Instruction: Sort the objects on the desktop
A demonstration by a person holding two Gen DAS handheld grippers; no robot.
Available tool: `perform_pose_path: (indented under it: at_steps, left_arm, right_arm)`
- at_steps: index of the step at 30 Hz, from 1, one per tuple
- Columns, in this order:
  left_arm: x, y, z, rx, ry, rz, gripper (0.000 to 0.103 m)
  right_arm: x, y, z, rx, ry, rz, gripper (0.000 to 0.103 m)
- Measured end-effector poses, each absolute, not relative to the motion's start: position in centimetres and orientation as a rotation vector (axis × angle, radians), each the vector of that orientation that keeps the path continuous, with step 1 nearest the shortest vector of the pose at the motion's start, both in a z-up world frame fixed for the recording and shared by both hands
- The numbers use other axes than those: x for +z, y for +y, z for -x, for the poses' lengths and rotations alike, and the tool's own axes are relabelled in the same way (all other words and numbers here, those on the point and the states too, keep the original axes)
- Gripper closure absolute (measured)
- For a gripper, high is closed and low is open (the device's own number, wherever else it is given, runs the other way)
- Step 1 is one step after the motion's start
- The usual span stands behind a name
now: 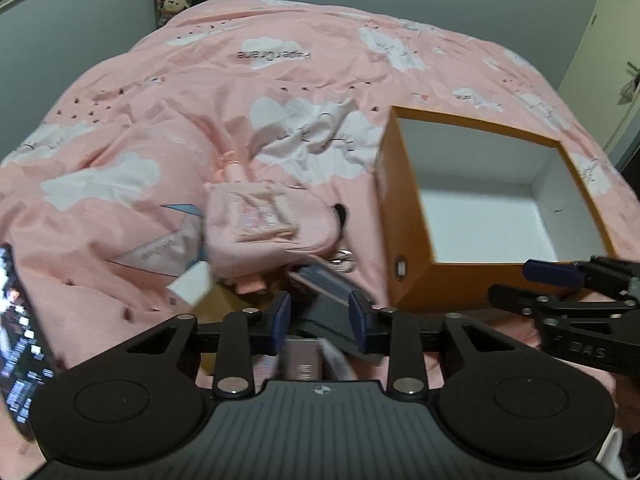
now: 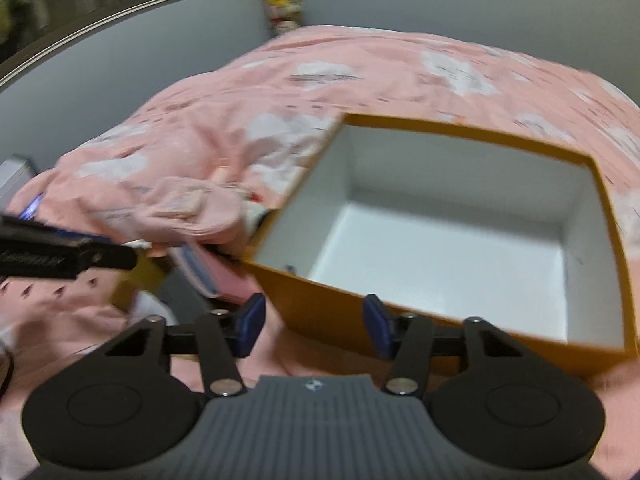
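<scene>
The orange box at my two o'clock is empty, white floor bare, so the sorting has barely begun. My left gripper pinches a dark flat case, apparently lifted from the pile at twelve: pink pouch, white charger block, keyring. My right gripper is half-spread around the box's near wall; whether its pads press it I cannot tell.

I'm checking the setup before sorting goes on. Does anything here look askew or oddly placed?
Yes: the orange box sits tilted on the rumpled pink duvet rather than flat. Left of it, a pink pouch, a white card and other small items lie jumbled in an overlapping heap.
</scene>
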State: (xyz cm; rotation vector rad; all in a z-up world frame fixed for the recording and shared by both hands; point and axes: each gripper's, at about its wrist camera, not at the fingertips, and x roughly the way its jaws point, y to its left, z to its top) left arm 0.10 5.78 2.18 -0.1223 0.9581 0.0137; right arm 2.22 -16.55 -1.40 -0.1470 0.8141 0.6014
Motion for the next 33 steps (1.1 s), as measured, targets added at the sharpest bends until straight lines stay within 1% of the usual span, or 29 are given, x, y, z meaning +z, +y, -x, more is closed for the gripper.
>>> perform_pose_path:
  at_steps: [5,15,19,25,26,27,33]
  left_arm:
    - [2.1,7.8,-0.8,0.019,0.982,0.157,0.073]
    - [1.2,10.0,-3.5,0.045,0.996,0.175,0.073]
    - [0.3,9.8,-4.2,-0.008,1.038,0.235,0.072]
    - [-1.7,9.0,-5.7,0.003,1.115,0.323,0.063]
    - [-2.0,9.0,-6.0,0.012,1.12,0.339,0.056]
    - [-2.2,8.9,-6.3,0.028,1.127,0.353,0.052]
    - [-3.5,8.4,-8.0,0.032,1.168,0.418,0.051]
  right_arm:
    - [-0.6,-14.2,-2.2,0.766,0.808,0.205,0.072]
    - [-1.8,-7.8,-5.1,0.921,0.846,0.335,0.072]
    - [-2.0,-6.3,-6.7,0.936,0.842,0.405,0.072]
    - [-1.8,-5.5,-8.4,0.932,0.813,0.511,0.072]
    - [-1.7,-5.6,-8.6,0.932,0.809,0.521,0.072]
    - [-1.6,-5.7,-8.9,0.93,0.808,0.531,0.072]
    - [-1.4,-6.0,-10.2,0.909,0.779,0.582,0.072]
